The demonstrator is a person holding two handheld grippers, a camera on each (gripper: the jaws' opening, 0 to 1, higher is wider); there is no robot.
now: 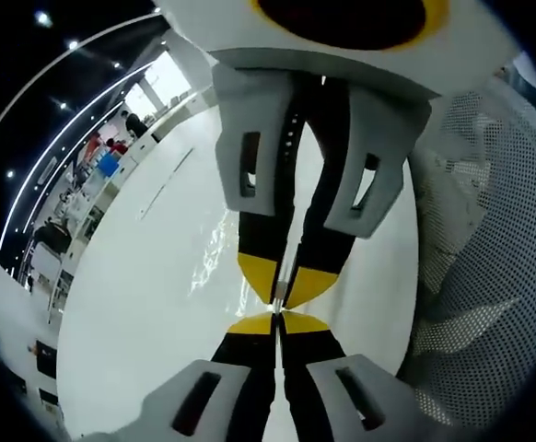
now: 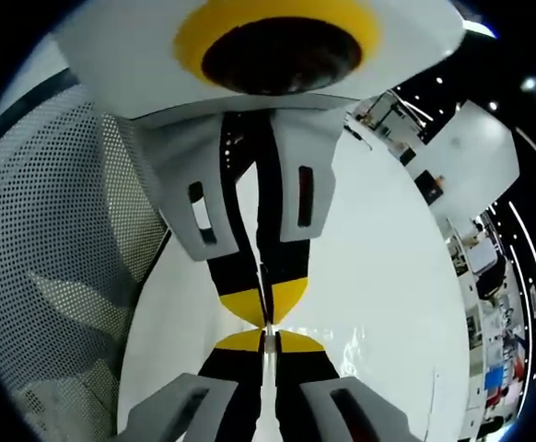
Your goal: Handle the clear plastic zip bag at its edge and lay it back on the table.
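Left gripper [image 1: 277, 322], white body with black jaws and yellow tips, rises from 6 o'clock in the left gripper view with jaws pressed together. The right gripper [image 1: 286, 285] comes down from 12 o'clock in the same view, tip to tip with it, also closed. Right gripper view mirrors this: own right gripper [image 2: 268, 339] at 6 o'clock, left gripper [image 2: 266, 308] coming from 12 o'clock, tips nearly touching.

A thin pale strip runs between both pairs of jaws along the closing line. Looks like the bag edge pinched by both, but film that thin is hard to confirm.

The clear plastic zip bag [image 1: 217, 253] shows as wrinkled glare on the white table [image 1: 130, 304] at about 9 o'clock of the jaw tips in the left gripper view. In the right gripper view, the same bag [image 2: 369, 354] glints at about 3 o'clock of the tips. Most of it seems to lie flat on the table or just above it; I can't tell which.

A white perforated mesh chair back or panel [image 1: 489, 239] sits at 3 o'clock in the left gripper view, and at 9 o'clock [image 2: 56, 249] in the right gripper view. Background is an open office, well apart from the work.

Handling judgement:
- Bag is very light, limp and slippery, so it will sag and fold under its own weight.
- The zip seam is the stiffest part, so that edge is the best hold.
- A two-point pinch along the edge keeps it spread.
- Lower it flat before letting go, or it will crumple or slide on the glossy table.
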